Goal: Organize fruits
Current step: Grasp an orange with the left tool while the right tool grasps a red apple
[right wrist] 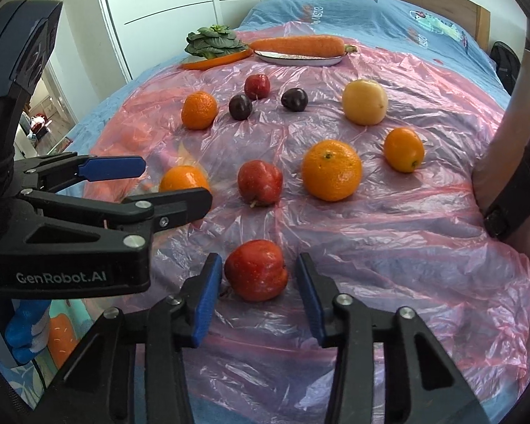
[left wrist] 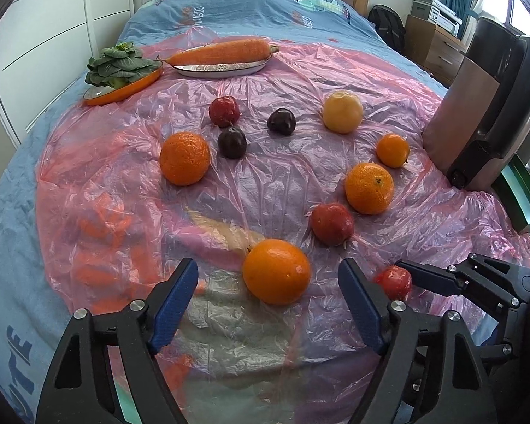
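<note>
Several fruits lie loose on a pink plastic sheet (left wrist: 265, 176) over the bed. My left gripper (left wrist: 268, 275) is open, its jaws on either side of a near orange (left wrist: 276, 271) without touching it. My right gripper (right wrist: 256, 275) is open around a red apple (right wrist: 256, 270), which also shows in the left wrist view (left wrist: 394, 281). Farther off lie another red apple (right wrist: 260, 183), a large orange (right wrist: 331, 169), a small orange (right wrist: 404, 149), a yellow fruit (right wrist: 364, 101), two dark plums (right wrist: 240, 106) (right wrist: 294, 99), a far red apple (right wrist: 257, 86) and a far orange (right wrist: 199, 110).
At the far edge, leafy greens (left wrist: 118, 65) sit on an orange plate (left wrist: 123, 88) and a carrot (left wrist: 222, 53) on a white oval plate (left wrist: 222, 70). A white wardrobe stands at the left. A brown and black object (left wrist: 484, 106) stands at the bed's right side.
</note>
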Tool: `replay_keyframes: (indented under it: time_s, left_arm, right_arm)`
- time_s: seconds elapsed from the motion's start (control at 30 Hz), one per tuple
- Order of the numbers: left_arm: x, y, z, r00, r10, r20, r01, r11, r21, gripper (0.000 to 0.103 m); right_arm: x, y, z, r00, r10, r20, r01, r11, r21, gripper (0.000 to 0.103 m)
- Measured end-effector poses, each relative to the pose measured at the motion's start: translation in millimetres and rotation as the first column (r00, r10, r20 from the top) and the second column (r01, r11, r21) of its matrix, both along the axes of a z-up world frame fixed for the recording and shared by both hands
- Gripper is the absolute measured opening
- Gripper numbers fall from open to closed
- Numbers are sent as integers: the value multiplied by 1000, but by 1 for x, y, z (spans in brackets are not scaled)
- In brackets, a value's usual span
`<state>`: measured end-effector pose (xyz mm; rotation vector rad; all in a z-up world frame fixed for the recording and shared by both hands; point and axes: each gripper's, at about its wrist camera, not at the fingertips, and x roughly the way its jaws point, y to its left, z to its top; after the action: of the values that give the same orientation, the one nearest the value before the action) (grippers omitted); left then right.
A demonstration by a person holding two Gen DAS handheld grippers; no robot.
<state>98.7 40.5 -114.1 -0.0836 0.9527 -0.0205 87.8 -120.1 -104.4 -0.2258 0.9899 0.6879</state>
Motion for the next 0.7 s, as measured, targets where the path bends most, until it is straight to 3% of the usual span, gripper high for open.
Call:
replay_keyframes:
  time_s: [0.1,0.27,0.7]
  left_arm:
    - [2,-1,-7,1000,-7,-20,8,1000,5,63]
    - [4,-2,-17,999,-23,-40,23,1000,3,36]
    - [-7,5,2,1000,4,-16,-3,999,35,36]
  right_arm:
    - [0,2,-3,1000,19,6,-19,1000,-13,31]
    - [0,3,-6,999,40,5,-39,999,-23,29]
    - [-4,-19,14,1000,-3,-23,5,998,68,29]
